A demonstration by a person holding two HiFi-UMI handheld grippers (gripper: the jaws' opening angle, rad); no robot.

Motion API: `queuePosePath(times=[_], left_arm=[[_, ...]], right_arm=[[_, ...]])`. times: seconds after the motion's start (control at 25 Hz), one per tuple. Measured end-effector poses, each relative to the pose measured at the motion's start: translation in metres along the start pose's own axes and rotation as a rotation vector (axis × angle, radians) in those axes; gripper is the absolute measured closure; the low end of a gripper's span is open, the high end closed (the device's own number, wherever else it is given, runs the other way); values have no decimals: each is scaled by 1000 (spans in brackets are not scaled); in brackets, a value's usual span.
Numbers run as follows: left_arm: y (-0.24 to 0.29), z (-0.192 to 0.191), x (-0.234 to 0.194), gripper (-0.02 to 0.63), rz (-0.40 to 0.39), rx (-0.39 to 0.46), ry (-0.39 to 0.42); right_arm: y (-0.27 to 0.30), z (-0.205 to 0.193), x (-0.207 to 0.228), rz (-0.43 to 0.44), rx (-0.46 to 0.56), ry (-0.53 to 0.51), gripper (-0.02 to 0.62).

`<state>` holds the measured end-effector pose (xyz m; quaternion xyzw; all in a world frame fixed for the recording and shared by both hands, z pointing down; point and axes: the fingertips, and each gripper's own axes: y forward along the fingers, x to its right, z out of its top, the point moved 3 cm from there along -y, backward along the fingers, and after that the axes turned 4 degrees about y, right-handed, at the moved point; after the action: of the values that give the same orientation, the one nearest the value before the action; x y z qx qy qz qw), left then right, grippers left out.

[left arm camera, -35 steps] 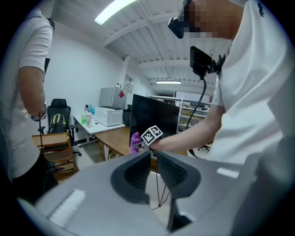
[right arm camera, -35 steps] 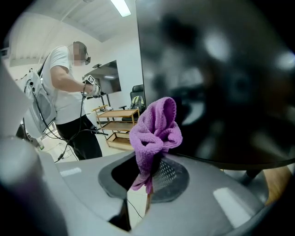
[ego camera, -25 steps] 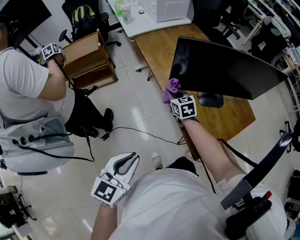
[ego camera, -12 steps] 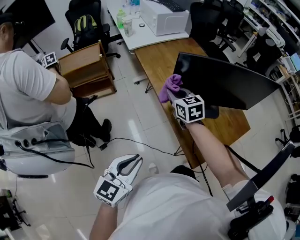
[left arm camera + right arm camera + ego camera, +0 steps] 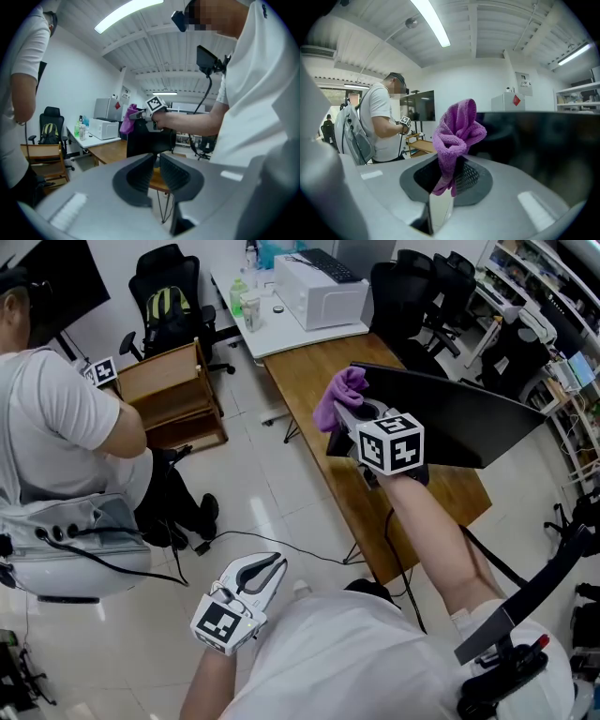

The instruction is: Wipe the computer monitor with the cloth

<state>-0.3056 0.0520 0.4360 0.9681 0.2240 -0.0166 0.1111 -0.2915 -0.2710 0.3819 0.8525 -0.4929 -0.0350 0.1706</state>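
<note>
A black monitor (image 5: 457, 415) stands on the wooden table (image 5: 309, 362). My right gripper (image 5: 349, 412) is shut on a purple cloth (image 5: 337, 393), held against the monitor's upper left corner. In the right gripper view the cloth (image 5: 456, 132) stands bunched up out of the right gripper (image 5: 451, 165), with the dark screen (image 5: 543, 145) close on the right. My left gripper (image 5: 273, 568) hangs low over the floor, away from the table, shut and holding nothing. The left gripper (image 5: 155, 158) looks toward the monitor (image 5: 150, 140) and cloth (image 5: 126, 121).
Another person (image 5: 66, 437) in a white shirt stands at the left with marker-cube grippers. A wooden shelf (image 5: 173, 381) and a black chair (image 5: 173, 296) lie beyond. A white table carries a white box (image 5: 323, 292) and bottles. A cable (image 5: 272, 545) runs over the floor.
My right gripper has carried the cloth up the monitor's left edge, from the lower corner to the top corner. The left gripper has stayed where it was.
</note>
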Motion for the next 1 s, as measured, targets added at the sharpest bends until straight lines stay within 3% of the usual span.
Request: queuePosePath(times=[0.28,0.6,0.8,1.0], left_arm=[[1,8,3,541,8,31,-30],[-5,1,-4,541,-2,35,-27],[12,-3,1,541,-59,13,-41],[43,-3,10,541,-178,-27,0]], right_arm=[[-3,45,1,14,40,1,543],[-17,61,-12,64,119,10,543],[-56,33,-19,89,129,-12,543],[-118,-30,-5,9,57,-63,543]])
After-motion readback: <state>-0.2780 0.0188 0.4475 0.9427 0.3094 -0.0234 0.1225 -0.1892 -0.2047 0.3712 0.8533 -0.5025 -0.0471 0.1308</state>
